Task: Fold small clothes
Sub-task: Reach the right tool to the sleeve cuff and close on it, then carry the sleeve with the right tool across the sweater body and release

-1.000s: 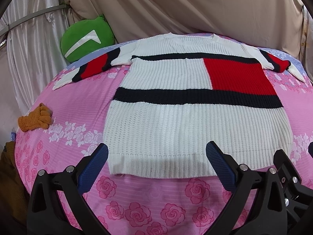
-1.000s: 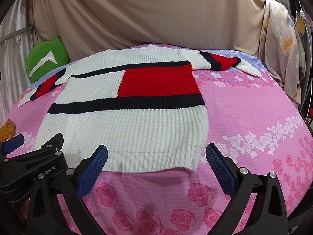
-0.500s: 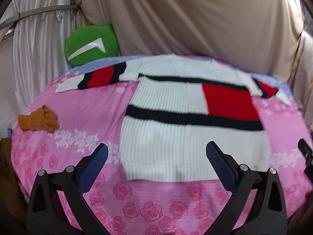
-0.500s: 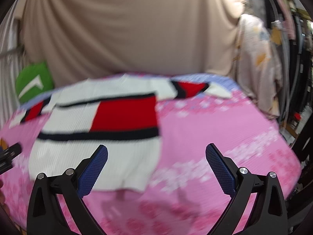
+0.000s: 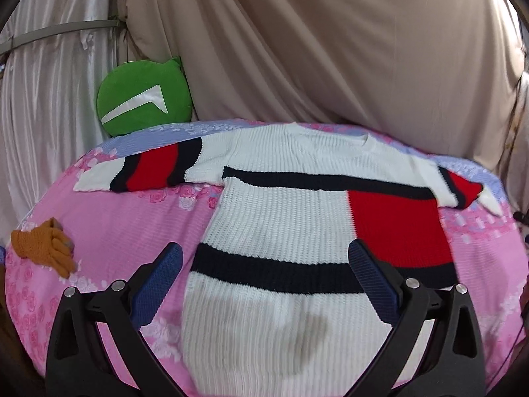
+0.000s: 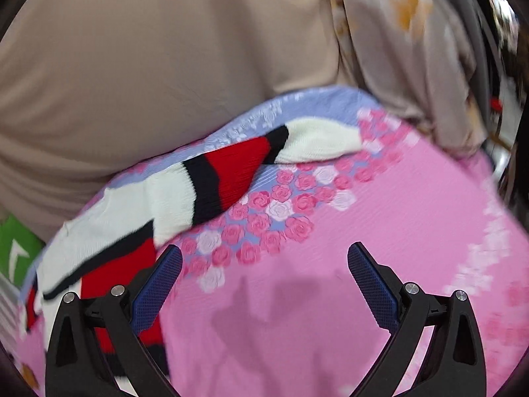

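Observation:
A white knit sweater (image 5: pixel 281 218) with black stripes and a red block lies flat on the pink floral sheet (image 5: pixel 125 228), sleeves spread out. My left gripper (image 5: pixel 264 284) is open and empty, hovering over the sweater's lower body. My right gripper (image 6: pixel 264 284) is open and empty above bare pink sheet (image 6: pixel 380 215), to the right of the sweater's body. The sweater's right sleeve (image 6: pixel 231 175), red and black striped with a white cuff, lies ahead of it and to the left. The right wrist view is blurred.
A green round cushion (image 5: pixel 143 99) leans against the curtain at the back left. An orange knit glove (image 5: pixel 43 246) lies on the sheet at the left. Beige drapes (image 5: pixel 330 49) hang behind. A patterned cloth (image 6: pixel 396 33) hangs at the right.
Both grippers have moved forward over the bed. The left is now over the sweater's body. The right has swung right toward the right sleeve. Both stay open.

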A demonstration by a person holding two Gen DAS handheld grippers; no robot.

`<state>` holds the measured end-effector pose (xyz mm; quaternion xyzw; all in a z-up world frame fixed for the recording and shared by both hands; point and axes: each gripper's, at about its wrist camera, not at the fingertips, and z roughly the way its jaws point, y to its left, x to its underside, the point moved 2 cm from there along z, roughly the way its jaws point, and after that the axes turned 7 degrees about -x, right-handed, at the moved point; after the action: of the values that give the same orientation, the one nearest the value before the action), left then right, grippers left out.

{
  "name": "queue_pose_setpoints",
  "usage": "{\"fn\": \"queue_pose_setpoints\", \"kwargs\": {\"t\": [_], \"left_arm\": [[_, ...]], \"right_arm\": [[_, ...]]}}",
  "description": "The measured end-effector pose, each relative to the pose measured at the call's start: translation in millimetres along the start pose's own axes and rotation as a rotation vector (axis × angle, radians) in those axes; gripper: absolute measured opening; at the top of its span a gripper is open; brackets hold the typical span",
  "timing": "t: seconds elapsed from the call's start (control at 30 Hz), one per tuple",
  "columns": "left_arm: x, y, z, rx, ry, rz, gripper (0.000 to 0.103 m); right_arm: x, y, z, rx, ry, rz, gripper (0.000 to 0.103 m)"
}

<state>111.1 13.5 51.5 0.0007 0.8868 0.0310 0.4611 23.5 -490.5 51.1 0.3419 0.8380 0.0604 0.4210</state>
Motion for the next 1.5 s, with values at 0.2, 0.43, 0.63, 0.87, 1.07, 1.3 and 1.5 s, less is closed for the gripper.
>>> {"fn": "queue_pose_setpoints", "kwargs": {"t": [0.2, 0.43, 0.63, 0.87, 1.07, 1.3, 1.5], "left_arm": [[4.8, -11.3, 54.6, -0.025, 0.035, 0.022, 0.098], [14.2, -18.2, 79.6, -0.045, 0.037, 0.058, 0.098], [17.5, -20.0, 88.6, -0.024, 0.069, 0.045, 0.098], [15.1, -15.1, 91.7, -0.045, 0.066, 0.037, 0.098], [-2.3, -7.1, 82.3, -0.055, 0.035, 0.026, 0.098], [-17.3, 2.2, 72.3, -0.055, 0.023, 0.002, 0.098], [-21.4, 9.4, 98.5, -0.034, 0.078, -0.003, 0.098]], "right_arm": [[-37.3, -57.5, 83.4, 0.038, -0.044, 0.191, 0.098], [-71.4, -102.1, 134.4, 0.03, -0.049, 0.324, 0.096], [-87.6, -103.1, 157.1, -0.032, -0.062, 0.357, 0.027], [-117.4, -62.9, 108.4, -0.187, -0.217, 0.292, 0.005], [-126.2, 107.9, 16.6, -0.429, -0.28, -0.108, 0.005], [-0.2, 330.9, 64.9, -0.632, 0.022, -0.491, 0.006], [128.8, 394.0, 153.3, -0.547, 0.3, -0.675, 0.016]]}}
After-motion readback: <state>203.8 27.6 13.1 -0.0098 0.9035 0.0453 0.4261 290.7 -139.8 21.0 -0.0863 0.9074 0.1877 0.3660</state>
